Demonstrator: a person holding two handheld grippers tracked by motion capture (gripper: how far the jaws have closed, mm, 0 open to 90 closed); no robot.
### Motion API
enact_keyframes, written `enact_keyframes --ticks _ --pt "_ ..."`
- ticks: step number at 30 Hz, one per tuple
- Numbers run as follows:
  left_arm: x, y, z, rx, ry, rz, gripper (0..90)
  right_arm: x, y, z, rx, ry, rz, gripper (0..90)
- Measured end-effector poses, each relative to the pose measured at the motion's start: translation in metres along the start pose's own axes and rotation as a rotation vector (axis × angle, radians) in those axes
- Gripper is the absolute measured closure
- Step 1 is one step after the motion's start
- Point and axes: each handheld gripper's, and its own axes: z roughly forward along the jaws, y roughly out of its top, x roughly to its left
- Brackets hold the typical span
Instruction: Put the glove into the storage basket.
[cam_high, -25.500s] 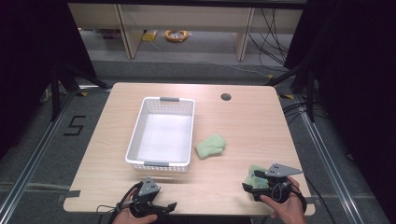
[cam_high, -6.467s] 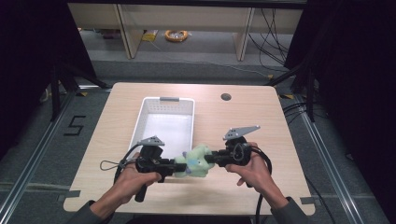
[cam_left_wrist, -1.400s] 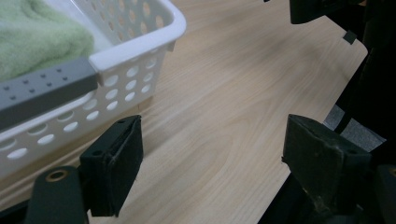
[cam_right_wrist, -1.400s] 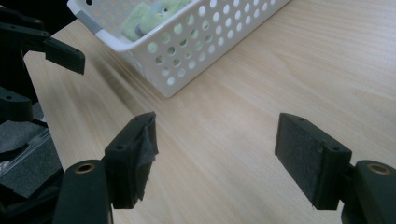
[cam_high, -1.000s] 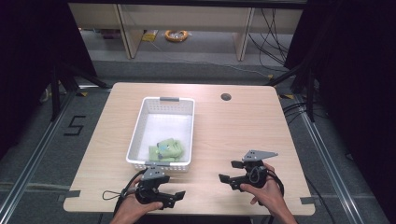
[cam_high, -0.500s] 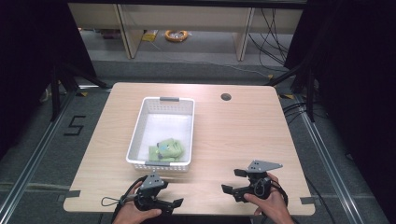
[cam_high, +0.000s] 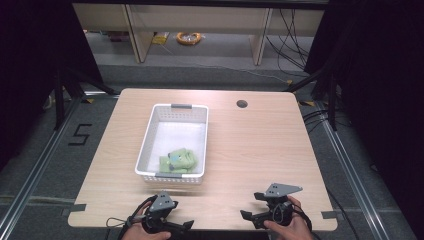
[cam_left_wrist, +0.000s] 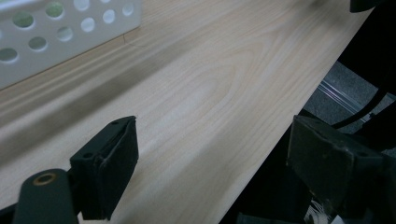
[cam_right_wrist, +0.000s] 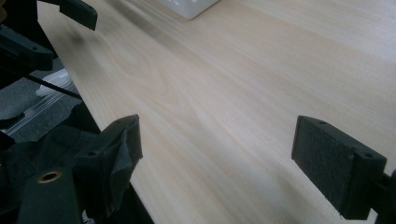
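One white perforated basket (cam_high: 172, 116) on table — single green cloth (cam_high: 178, 160) folded inside it, near front wall. One wooden table (cam_high: 260, 145), one round cable hole (cam_high: 242, 104) in its far edge. Two handheld grippers — left gripper (cam_high: 181, 226) and right gripper (cam_high: 251, 205), each with two black jaws spread wide, nothing between. One coil of orange cable (cam_high: 188, 37) on floor beyond.

Even overhead light falls on the pale desk (cam_high: 260, 150) in the high view, while the surroundings sink into near-black. The white basket (cam_high: 150, 145) throws a soft shadow at its near wall. Both gripper views are grainy, with far wood blurred and soft dark shadow bands across the grain.
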Motion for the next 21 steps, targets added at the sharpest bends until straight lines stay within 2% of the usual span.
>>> enact_keyframes --ticks 2,3,4,6,7,8,9,12,17,19,21 --pt "0.001 -0.002 0.000 0.009 0.001 0.007 15.7 0.001 -0.004 -0.001 0.009 -0.004 -0.002 17.3" --pt "0.001 -0.003 0.000 0.016 0.002 0.004 15.7 -0.001 -0.006 -0.001 0.002 -0.021 -0.047 17.6" --pt "0.002 -0.003 -0.001 0.035 0.015 0.016 15.7 0.002 -0.008 -0.001 0.012 -0.006 -0.014 17.8" --pt "-0.001 -0.005 0.001 0.016 0.001 -0.007 15.7 0.001 -0.011 -0.001 0.039 0.006 -0.059 17.8" --pt "-0.002 -0.005 0.000 0.033 0.008 -0.001 15.7 0.004 -0.014 -0.002 0.039 -0.026 -0.066 17.7" --pt "-0.002 -0.006 0.001 0.030 0.005 0.004 15.7 0.004 -0.014 -0.003 0.034 -0.026 -0.077 17.7" --pt "-0.001 -0.005 0.001 0.025 0.002 0.020 15.7 0.005 -0.015 -0.003 0.036 -0.018 -0.070 17.7" --pt "-0.002 -0.005 0.001 0.014 0.006 0.010 15.7 0.005 -0.016 -0.004 0.041 -0.027 -0.074 17.7" --pt "0.001 -0.005 0.000 0.031 0.016 0.033 15.7 0.004 -0.016 -0.002 0.038 -0.031 -0.086 17.6" --pt "0.001 -0.005 0.002 0.022 0.016 0.018 15.7 0.003 -0.016 -0.002 0.037 -0.032 -0.087 17.6" --pt "0.000 -0.005 0.003 0.015 0.016 0.015 15.7 0.003 -0.016 -0.003 0.042 -0.036 -0.067 17.6"
